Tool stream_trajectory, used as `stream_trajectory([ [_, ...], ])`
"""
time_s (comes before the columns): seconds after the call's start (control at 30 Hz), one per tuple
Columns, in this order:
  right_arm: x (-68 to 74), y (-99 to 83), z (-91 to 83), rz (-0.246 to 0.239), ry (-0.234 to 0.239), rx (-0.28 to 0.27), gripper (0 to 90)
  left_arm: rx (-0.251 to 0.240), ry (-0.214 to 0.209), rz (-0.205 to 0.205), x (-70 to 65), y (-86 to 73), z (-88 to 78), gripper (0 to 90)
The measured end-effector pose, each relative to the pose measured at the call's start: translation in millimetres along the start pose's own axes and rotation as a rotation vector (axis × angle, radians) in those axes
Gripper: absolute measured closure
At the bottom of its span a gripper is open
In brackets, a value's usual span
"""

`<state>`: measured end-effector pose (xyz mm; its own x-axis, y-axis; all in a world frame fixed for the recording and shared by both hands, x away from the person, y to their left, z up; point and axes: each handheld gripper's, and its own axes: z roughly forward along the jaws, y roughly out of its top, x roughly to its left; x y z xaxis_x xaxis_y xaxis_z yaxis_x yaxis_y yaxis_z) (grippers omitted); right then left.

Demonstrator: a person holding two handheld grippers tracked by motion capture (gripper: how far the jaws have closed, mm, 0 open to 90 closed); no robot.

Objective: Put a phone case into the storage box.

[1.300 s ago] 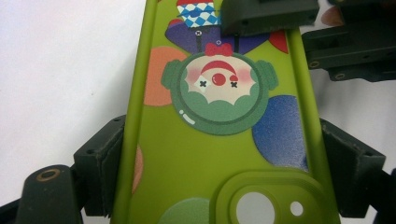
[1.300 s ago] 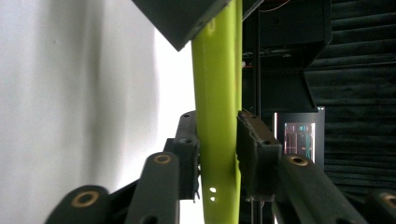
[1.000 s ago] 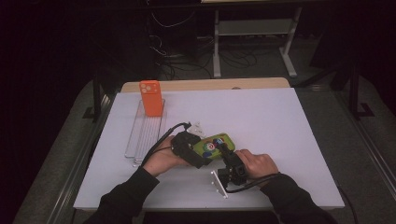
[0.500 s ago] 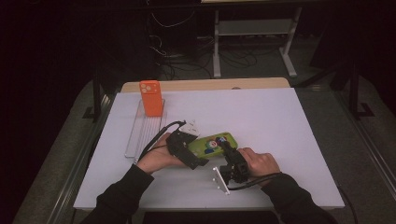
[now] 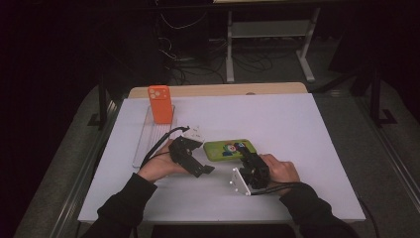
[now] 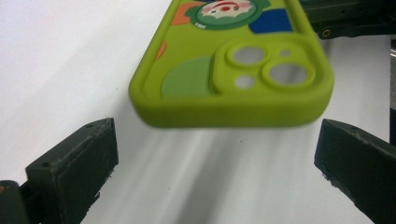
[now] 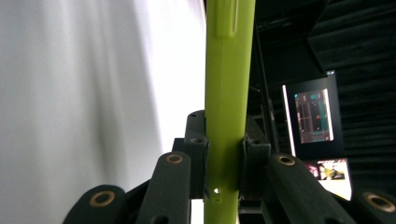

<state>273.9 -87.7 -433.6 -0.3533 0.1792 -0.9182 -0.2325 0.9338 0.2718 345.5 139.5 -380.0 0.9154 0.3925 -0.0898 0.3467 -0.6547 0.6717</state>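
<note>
we have the green phone case (image 5: pixel 229 149) lying low over the white worktop (image 5: pixel 307 134), near its middle, with the right tool (image 5: pixel 251 166) clamped on one short end; in the right gripper view its pads press on both faces of the case's thin edge (image 7: pixel 226 121). the left tool (image 5: pixel 194 157) has just let its jaws swing wide and now stands apart from the case, its two black pads (image 6: pixel 77 161) on either side of the camera-hole end (image 6: pixel 233 79) without touching it. we judge the case to be light, soft and rubbery, so it will bend rather than break, and its matte skin should give the pads good hold. because it is an empty shell, a pinch across the open middle could fold it; we would rather take it at a short end or along the thicker rim near the camera holes, where the wall is stiffest. held at one end alone it may droop or twist, so a second grip at the far end seems wise. the orange case (image 5: pixel 160 104) stands upright in the clear rack (image 5: pixel 148 141), well apart to the left.
</note>
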Motion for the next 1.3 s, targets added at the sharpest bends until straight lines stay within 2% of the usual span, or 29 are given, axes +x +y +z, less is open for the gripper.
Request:
stream_trajectory([
  [0.1,-2.6,-2.4,0.9,0.050,0.020,0.003,75.7,0.008,0.003,0.014,2.7,-0.5,-0.3,0.0],
  [0.13,-4.1,-3.0,1.5,0.074,0.027,0.000,75.7,0.000,0.003,0.003,2.8,-0.9,0.7,0.0],
  [0.17,-4.2,-3.1,1.5,0.131,0.033,-0.003,75.6,0.001,0.001,-0.018,2.3,-1.6,1.3,0.0],
  [0.2,-5.8,-3.8,1.3,0.157,0.047,-0.002,75.6,0.013,-0.001,-0.008,3.7,-1.6,0.6,0.0],
  [0.3,-10.5,-6.1,1.7,0.186,0.058,-0.006,75.6,0.007,-0.002,-0.024,3.7,-2.0,1.4,0.0],
  [0.33,-12.1,-6.7,1.7,0.204,0.065,-0.007,75.6,0.008,-0.001,-0.022,3.9,-2.1,1.5,0.0],
  [0.37,-13.7,-7.6,1.9,0.225,0.077,-0.010,75.6,-0.006,0.001,-0.037,2.8,-2.3,2.6,0.0],
  [0.43,-15.0,-7.3,1.0,0.345,0.114,-0.003,75.6,-0.001,0.006,-0.019,3.7,-1.9,2.3,0.0],
  [0.47,-15.2,-7.2,1.3,0.393,0.125,-0.008,75.6,-0.007,0.009,-0.026,3.4,-1.9,2.8,0.0],
  [0.53,-19.4,-9.7,2.3,0.449,0.152,-0.007,75.6,-0.008,0.014,-0.011,4.6,-1.6,2.1,0.0],
  [0.57,-21.1,-11.1,3.0,0.476,0.160,-0.009,75.6,-0.009,0.016,-0.019,4.2,-1.5,2.0,0.0],
  [0.6,-23.3,-12.7,3.7,0.500,0.174,-0.010,75.6,0.002,0.016,-0.004,5.4,-1.2,0.7,0.0],
  [0.7,-27.7,-16.5,5.5,0.591,0.226,-0.014,75.6,-0.005,0.022,-0.005,5.8,-0.4,-0.7,0.0],
  [0.73,-28.9,-17.3,6.0,0.634,0.242,-0.015,75.6,-0.019,0.024,-0.023,5.1,-0.3,-0.5,0.0],
  [0.77,-29.3,-17.1,5.9,0.707,0.266,-0.017,75.6,-0.012,0.027,-0.004,6.9,0.1,-1.9,0.0],
  [0.83,-32.6,-20.2,7.6,0.767,0.294,-0.027,75.6,-0.040,0.034,-0.033,5.9,0.8,-1.8,0.0],
  [0.87,-34.1,-21.9,8.5,0.800,0.309,-0.032,75.6,-0.027,0.033,-0.027,7.0,1.0,-3.6,0.0],
  [0.9,-35.2,-22.9,8.8,0.847,0.328,-0.031,75.6,-0.054,0.039,-0.051,5.8,1.4,-2.8,0.0],
  [0.93,-36.3,-23.8,8.8,0.896,0.347,-0.030,75.6,-0.062,0.042,-0.052,6.3,1.9,-3.5,0.0],
  [1.0,-38.4,-27.0,10.1,0.961,0.376,-0.030,75.6,-0.083,0.044,-0.066,6.8,2.8,-4.3,0.0],
  [1.03,-40.0,-29.0,10.6,0.994,0.394,-0.029,75.6,-0.079,0.058,-0.050,8.9,3.6,-6.1,0.0],
  [1.07,-41.1,-31.0,11.3,1.020,0.408,-0.036,75.6,-0.089,0.062,-0.055,9.5,4.2,-6.9,0.0],
  [1.1,-42.4,-33.6,12.3,1.042,0.417,-0.036,75.6,-0.109,0.068,-0.070,9.4,5.0,-7.1,0.0],
  [1.17,-43.8,-35.2,12.7,1.131,0.446,-0.045,75.6,-0.142,0.072,-0.092,10.2,6.6,-8.3,0.0],
  [1.23,-45.0,-37.0,13.2,1.185,0.468,-0.054,75.6,-0.163,0.070,-0.106,11.2,8.4,-9.4,0.0],
  [1.3,-45.1,-36.8,13.6,1.200,0.470,-0.062,75.6,-0.185,0.073,-0.126,10.9,10.1,-9.3,0.0],
])
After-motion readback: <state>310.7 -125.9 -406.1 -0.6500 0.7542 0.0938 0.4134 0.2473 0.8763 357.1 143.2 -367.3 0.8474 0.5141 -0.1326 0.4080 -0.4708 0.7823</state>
